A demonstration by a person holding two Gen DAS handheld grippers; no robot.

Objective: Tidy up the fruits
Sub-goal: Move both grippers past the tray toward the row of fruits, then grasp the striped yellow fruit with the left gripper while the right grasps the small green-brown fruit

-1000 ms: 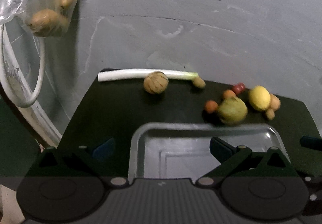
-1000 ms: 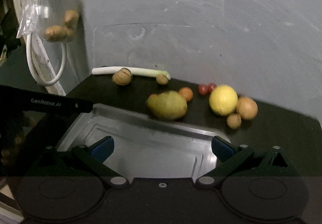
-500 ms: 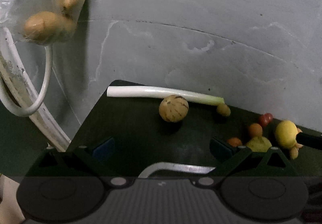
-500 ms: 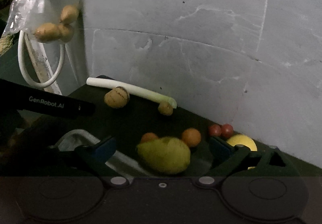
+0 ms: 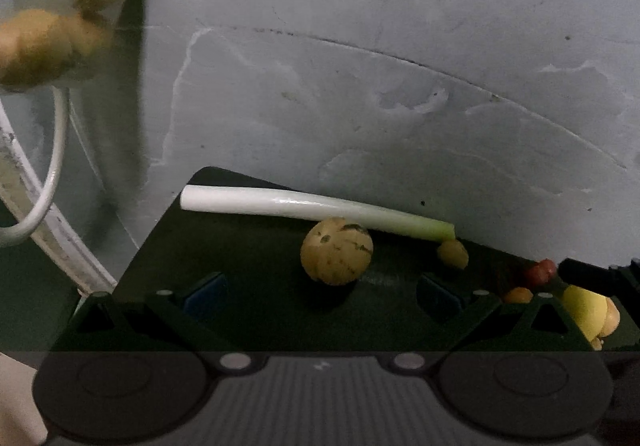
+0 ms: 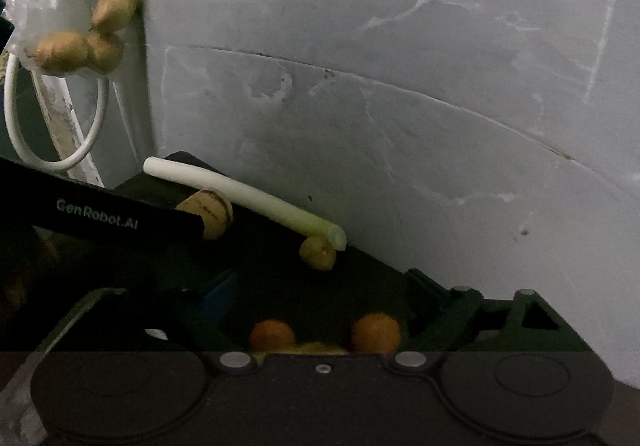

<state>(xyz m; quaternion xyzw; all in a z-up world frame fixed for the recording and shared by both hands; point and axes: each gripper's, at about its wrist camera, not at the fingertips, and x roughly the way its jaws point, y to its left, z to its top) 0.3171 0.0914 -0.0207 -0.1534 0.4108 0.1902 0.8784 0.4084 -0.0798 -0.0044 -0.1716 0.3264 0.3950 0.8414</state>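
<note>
1. Left wrist view. Fruit all sits loose on the dark table (image 5: pixel 248 266); I see nothing sorted yet and no tray in this view. My left gripper (image 5: pixel 320 292) is released, jaws wide, nothing between them. The striped round fruit (image 5: pixel 337 250) lies just ahead at 12 o'clock, touching or just in front of the leek (image 5: pixel 312 205) along the wall. A small yellow fruit (image 5: pixel 453 253) sits at 2 o'clock by the leek's green end. Far at 3 o'clock: red fruit (image 5: pixel 541 273), an orange fruit (image 5: pixel 518 294) and a lemon (image 5: pixel 585 310), clustered.

2. Right wrist view. My right gripper (image 6: pixel 316 310) has its jaws closing. Two orange fruits (image 6: pixel 272 334) lie low between them, with a yellowish fruit (image 6: pixel 316 348) barely showing at the 6 o'clock edge; the pads do not press on anything that I can see. The black arm of my other gripper crosses at 9 o'clock, hiding part of the striped fruit.

3. Progress, my judgement: early stage. Every visible fruit is left to move; both grippers look lined up for a first pick.

4. Bag of potatoes (image 6: pixel 76 41) hangs at 10 o'clock, untouched.
</note>
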